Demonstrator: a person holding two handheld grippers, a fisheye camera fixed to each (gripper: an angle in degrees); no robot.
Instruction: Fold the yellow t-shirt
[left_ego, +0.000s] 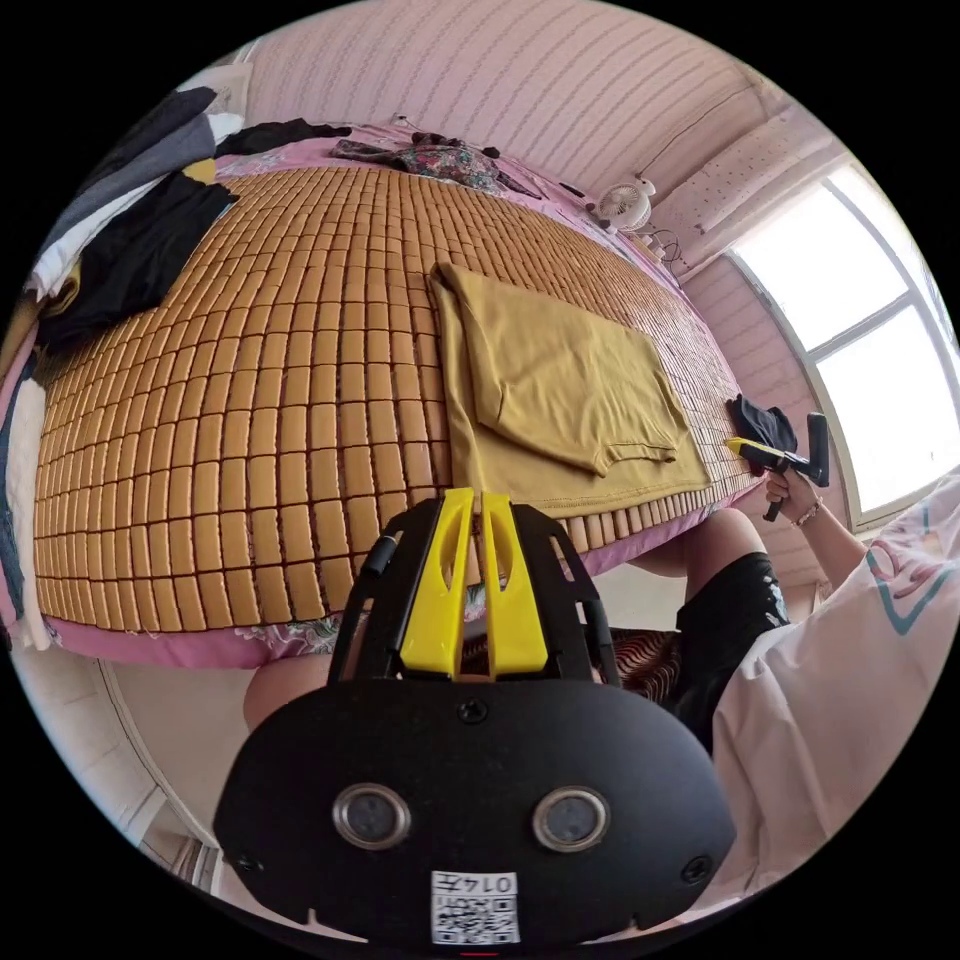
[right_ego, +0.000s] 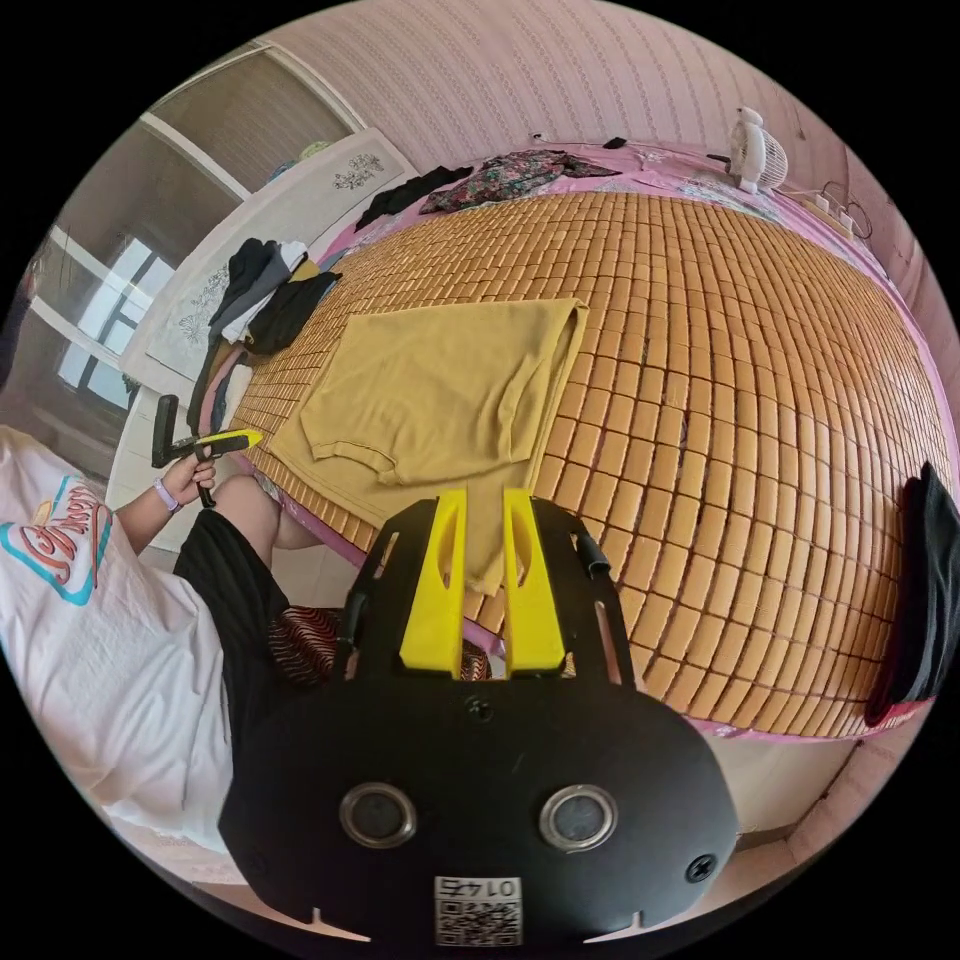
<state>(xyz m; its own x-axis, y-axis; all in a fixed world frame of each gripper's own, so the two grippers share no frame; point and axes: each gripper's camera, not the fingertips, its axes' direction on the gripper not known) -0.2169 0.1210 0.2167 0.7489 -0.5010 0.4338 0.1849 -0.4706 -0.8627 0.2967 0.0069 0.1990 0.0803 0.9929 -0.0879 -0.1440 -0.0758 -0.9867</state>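
The yellow t-shirt (left_ego: 560, 400) (right_ego: 430, 390) lies flat on the bamboo mat (left_ego: 250, 400) (right_ego: 720, 400) near the bed's front edge, with one side and its sleeve folded over the body. In the left gripper view my left gripper (left_ego: 478, 497) hangs off the bed's edge beside the shirt, its jaws nearly touching and empty. A hand holds the right gripper (left_ego: 748, 448) past the shirt's other side. In the right gripper view my right gripper (right_ego: 486, 495) sits in front of the shirt's hem with a narrow gap between its jaws, holding nothing. The left gripper (right_ego: 238, 438) is off the bed's corner.
A pile of dark clothes (left_ego: 130, 240) (right_ego: 265, 290) sits at one end of the bed and a black garment (left_ego: 762, 420) (right_ego: 925, 590) at the other. Floral cloth (left_ego: 440, 160) (right_ego: 520, 170) and a small fan (left_ego: 625, 205) (right_ego: 755, 150) are at the far side. The person (left_ego: 830, 680) (right_ego: 90, 620) stands by the bed.
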